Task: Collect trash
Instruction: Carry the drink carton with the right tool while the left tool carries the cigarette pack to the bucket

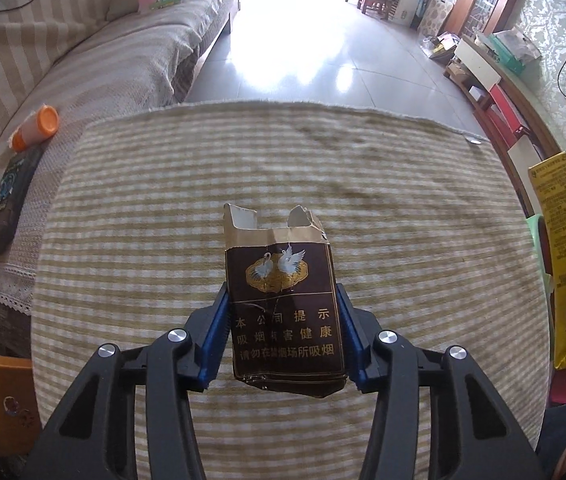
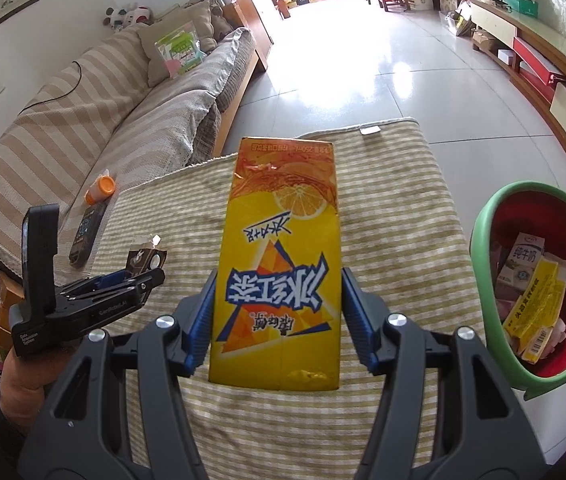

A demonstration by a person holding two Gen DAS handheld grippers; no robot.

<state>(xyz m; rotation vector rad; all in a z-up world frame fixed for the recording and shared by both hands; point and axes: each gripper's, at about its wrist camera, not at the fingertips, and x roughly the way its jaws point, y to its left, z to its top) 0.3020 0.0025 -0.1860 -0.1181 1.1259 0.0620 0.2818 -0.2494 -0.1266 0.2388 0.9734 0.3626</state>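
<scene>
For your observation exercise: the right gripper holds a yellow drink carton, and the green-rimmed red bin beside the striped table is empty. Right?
Not quite. The right gripper does hold the yellow drink carton, but the green-rimmed red bin already contains cartons, as the right wrist view shows.

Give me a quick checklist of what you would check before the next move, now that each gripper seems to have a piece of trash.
1. Left gripper on the torn cigarette pack: ok, blue pads against both sides.
2. Right gripper on the yellow iced tea carton: ok, carton sits between the pads.
3. Trash bin open: ok, green rim, no lid.
4. Room in the bin: ok, a milk carton and yellow packaging lie low inside.
5. Way from the carton to the bin: ok, only striped tablecloth between.
6. Pack lifted off the cloth: cannot tell.
</scene>
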